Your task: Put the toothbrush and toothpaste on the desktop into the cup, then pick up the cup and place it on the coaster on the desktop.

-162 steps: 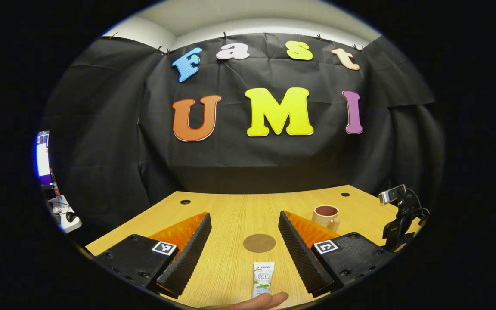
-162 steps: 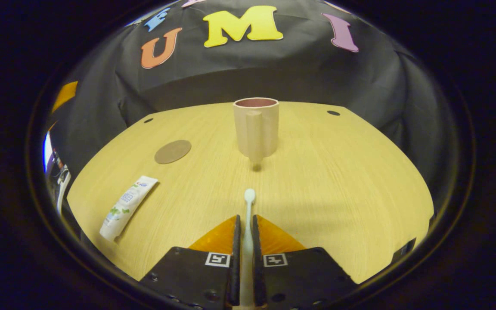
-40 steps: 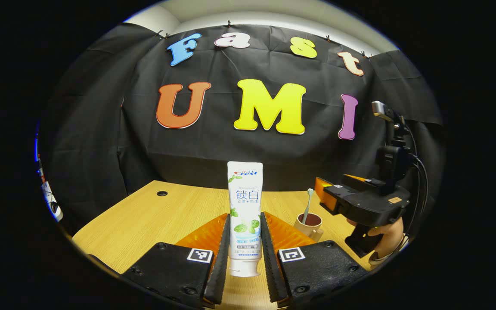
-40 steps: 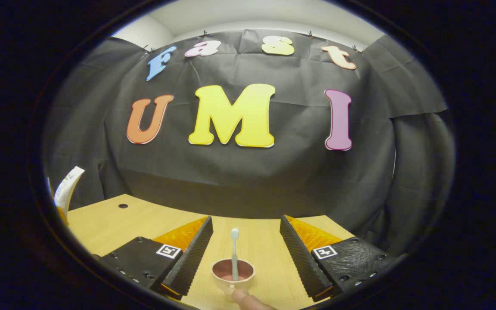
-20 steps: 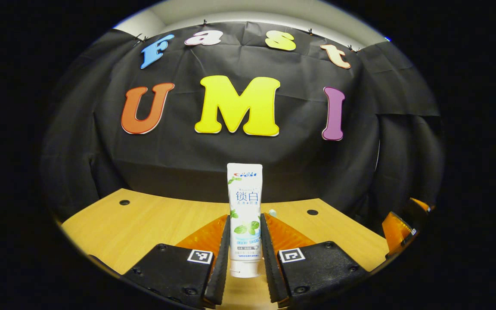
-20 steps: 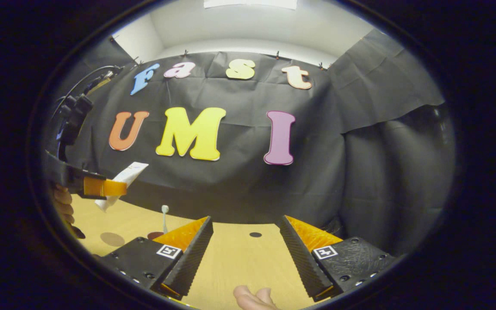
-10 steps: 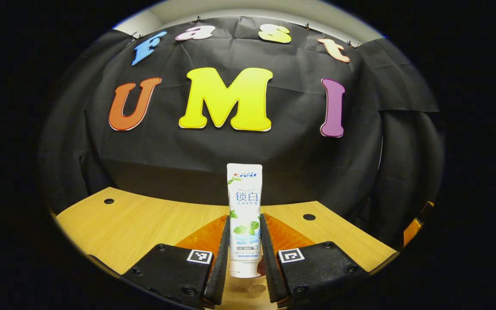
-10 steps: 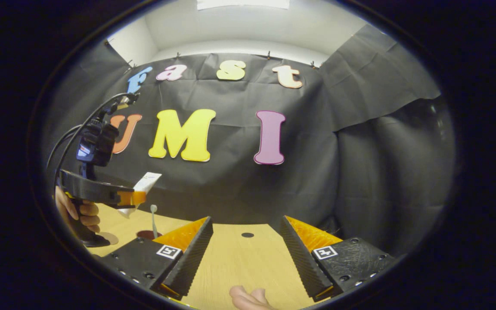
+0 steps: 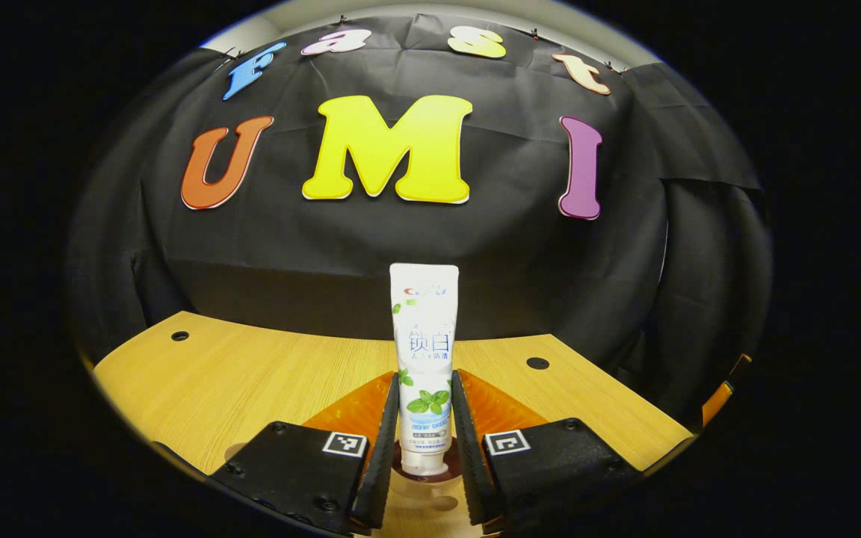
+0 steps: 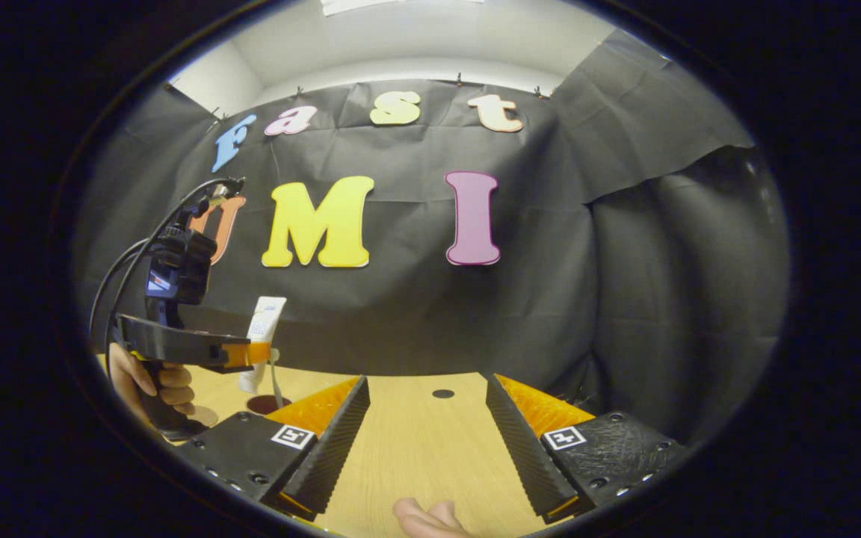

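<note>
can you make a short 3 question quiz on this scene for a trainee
1. True or false: the left gripper is shut on the toothpaste.
2. The right gripper is: A open, B shut on the cup, C shut on the toothbrush.
3. Fill in: the toothpaste stands cap end ____.

Key: 1 true. 2 A. 3 down.

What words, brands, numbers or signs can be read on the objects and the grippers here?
Toothpaste tube: printed label with a leaf picture; its wording is left unquoted.
Left gripper, shut on the tube: black-and-white marker squares, no words.
Right gripper, open: the same kind of marker squares, no words.
Sticker on the left gripper's upper body, in the right gripper view: too small to read.
</note>
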Demonstrator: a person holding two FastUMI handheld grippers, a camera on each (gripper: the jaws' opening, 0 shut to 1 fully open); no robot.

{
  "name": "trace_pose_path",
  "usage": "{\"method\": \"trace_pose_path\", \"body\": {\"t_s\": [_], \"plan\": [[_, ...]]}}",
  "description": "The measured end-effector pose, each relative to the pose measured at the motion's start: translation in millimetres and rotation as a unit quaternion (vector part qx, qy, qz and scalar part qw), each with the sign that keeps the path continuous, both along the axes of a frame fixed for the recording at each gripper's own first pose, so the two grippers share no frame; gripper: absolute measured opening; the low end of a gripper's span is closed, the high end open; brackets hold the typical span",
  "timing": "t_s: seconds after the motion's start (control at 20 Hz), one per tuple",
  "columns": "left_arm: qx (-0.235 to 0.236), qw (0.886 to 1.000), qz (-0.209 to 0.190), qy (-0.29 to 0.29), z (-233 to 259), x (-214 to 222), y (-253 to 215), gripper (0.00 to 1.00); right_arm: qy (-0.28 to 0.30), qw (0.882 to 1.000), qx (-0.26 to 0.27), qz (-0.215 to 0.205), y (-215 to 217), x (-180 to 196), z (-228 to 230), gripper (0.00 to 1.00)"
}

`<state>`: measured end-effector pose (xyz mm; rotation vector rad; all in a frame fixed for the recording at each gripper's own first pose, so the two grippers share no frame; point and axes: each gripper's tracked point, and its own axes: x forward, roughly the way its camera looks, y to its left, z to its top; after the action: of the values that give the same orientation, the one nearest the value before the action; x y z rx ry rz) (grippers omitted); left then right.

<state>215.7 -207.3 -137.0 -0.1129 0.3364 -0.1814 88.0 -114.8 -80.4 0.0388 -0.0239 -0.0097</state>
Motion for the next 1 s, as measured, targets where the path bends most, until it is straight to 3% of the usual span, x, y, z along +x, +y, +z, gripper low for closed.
{"method": "trace_pose_path", "body": {"t_s": [0.55, 0.75, 0.9, 1.0], "plan": [[-0.003, 1.0, -0.01, -0.018, 25.8, -23.8, 4.0, 0.43, 0.026, 1.0, 0.007, 0.012, 7.7, -0.1, -11.1, 0.97], [-0.008, 0.999, -0.01, -0.03, 40.2, -41.0, 15.0, 0.43, 0.049, 0.997, 0.017, 0.05, 30.8, -9.8, -21.4, 0.98], [0.006, 0.999, -0.009, -0.046, 51.9, -57.7, 26.1, 0.43, 0.057, 0.997, 0.015, 0.053, 36.6, -15.3, -24.5, 0.97], [0.023, 0.998, -0.011, -0.052, 53.2, -72.2, 34.5, 0.54, 0.057, 0.997, 0.005, 0.054, 42.7, -21.3, -23.1, 0.97]]}}
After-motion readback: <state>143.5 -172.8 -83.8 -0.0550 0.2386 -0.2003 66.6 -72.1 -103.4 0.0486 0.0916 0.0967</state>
